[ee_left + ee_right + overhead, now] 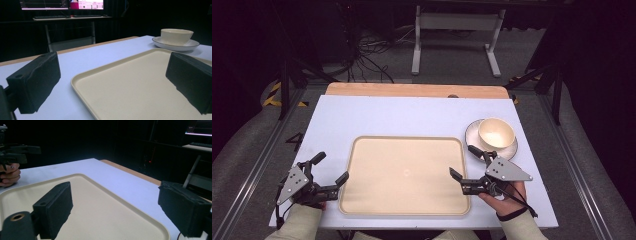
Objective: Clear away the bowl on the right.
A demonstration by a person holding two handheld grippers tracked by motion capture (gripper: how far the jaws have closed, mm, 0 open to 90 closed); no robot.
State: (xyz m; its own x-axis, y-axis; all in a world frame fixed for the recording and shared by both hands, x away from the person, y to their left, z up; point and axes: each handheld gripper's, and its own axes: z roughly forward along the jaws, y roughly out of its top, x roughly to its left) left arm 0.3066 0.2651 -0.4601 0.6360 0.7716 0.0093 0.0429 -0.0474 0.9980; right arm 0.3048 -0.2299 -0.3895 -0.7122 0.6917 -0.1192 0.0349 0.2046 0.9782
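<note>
An empty cream tray lies on the white table, near its front edge. A cream bowl stands on a white plate just off the tray's far right corner. My left gripper is open at the tray's left edge, one jaw over the table and one over the tray. My right gripper is open over the tray's right edge, close in front of the plate. Both hold nothing. The left gripper view has the bowl and plate ahead at the right.
A wooden strip runs along the table's far edge. Behind it stand a white frame and floor cables. Lit monitors sit on a desk beyond. The other hand shows across the tray.
</note>
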